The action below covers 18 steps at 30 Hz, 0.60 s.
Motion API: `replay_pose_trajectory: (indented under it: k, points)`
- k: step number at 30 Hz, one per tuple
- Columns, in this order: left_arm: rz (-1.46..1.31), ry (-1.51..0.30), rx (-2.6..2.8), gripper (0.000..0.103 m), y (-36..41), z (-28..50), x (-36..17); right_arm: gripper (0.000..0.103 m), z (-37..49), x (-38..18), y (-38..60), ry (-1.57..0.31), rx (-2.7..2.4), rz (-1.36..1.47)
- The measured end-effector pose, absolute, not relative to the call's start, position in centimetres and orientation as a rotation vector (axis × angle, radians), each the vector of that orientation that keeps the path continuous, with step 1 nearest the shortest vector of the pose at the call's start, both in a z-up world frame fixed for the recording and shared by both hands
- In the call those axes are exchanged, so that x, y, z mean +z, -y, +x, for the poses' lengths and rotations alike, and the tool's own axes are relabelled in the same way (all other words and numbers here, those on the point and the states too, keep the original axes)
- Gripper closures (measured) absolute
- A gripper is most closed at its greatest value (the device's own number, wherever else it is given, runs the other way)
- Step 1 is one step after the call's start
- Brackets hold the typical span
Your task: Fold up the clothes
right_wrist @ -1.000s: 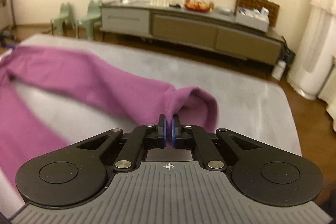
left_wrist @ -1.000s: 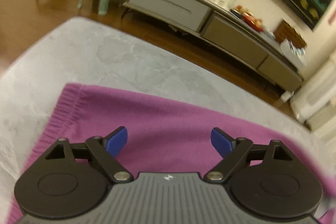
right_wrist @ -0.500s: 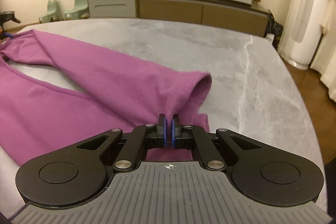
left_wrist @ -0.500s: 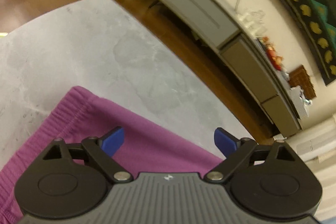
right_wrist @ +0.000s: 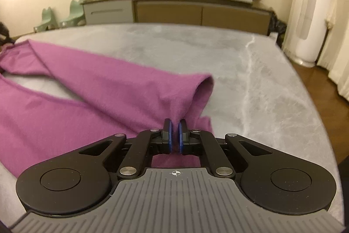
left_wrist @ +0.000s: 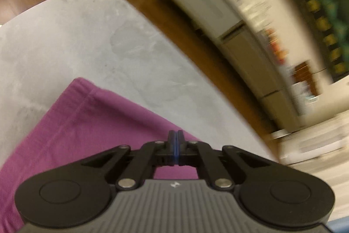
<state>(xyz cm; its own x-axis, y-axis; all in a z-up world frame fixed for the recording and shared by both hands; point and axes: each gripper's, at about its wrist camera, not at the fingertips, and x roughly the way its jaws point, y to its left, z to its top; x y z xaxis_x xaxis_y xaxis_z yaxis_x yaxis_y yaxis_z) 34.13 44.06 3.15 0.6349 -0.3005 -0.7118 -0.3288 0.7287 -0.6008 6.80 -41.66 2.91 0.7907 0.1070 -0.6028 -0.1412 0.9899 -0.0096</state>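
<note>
On the grey marble table a purple garment lies spread, filling the view from about nine o'clock to the centre of the right wrist picture. The right gripper has its blue pads pinched on a raised tuck of the cloth, at the end of a sleeve or leg that runs off toward ten o'clock and doubles over near one o'clock. In the left wrist view the left gripper has its jaws pressed together over the garment's hemmed corner, which points toward eleven o'clock; whether cloth is caught between them I cannot tell. The step in hand looks like laying the held limb across the body. Next, the right hand likely needs to carry it toward nine o'clock and lay it flat without dragging the rest.
</note>
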Motion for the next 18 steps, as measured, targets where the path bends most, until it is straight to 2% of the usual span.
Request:
replay_pose_trajectory:
  k: [3,5,6,7,8,9,10,11,13,16,18]
  points:
    - [-0.822,-0.829,-0.079,0.103,-44.8,28.3,6.9,0.099,5.2,5.5,42.1,-0.566,0.1,-0.073]
    - [-0.797,-0.858,-0.018,0.099,-45.4,25.8,7.0,0.099,4.3,6.3,42.6,-0.569,0.088,-0.091]
    - [-0.786,-0.873,0.012,0.093,-45.7,24.5,7.0,0.098,4.1,6.3,43.0,-0.59,0.085,-0.076]
    - [-0.824,-0.883,0.033,0.081,-46.0,24.9,6.5,0.095,4.1,6.1,43.5,-0.612,0.071,-0.038]
    - [-0.862,-0.892,0.054,0.076,-46.3,25.4,6.0,0.084,4.2,5.9,43.8,-0.628,0.047,0.005]
    - [-0.898,-0.902,0.075,0.073,-46.6,25.8,5.4,0.082,4.3,6.1,43.4,-0.636,0.034,0.037]
    - [-0.907,-0.903,0.075,0.063,-46.1,26.7,5.5,0.081,4.4,6.5,42.5,-0.637,0.027,0.063]
    - [-0.916,-0.904,0.073,0.043,-45.7,27.5,5.5,0.073,4.5,6.9,41.5,-0.639,0.021,0.088]
    - [-0.921,-0.908,0.025,0.026,-43.7,28.2,5.1,0.063,4.6,7.8,39.7,-0.642,0.008,0.139]
    - [-0.929,-0.913,-0.047,0.019,-40.8,29.1,4.6,0.051,6.0,10.3,30.8,-0.623,0.164,0.008]
    - [-0.968,-0.908,-0.104,0.015,-39.9,29.1,3.7,0.048,7.3,12.1,23.2,-0.601,0.301,-0.123]
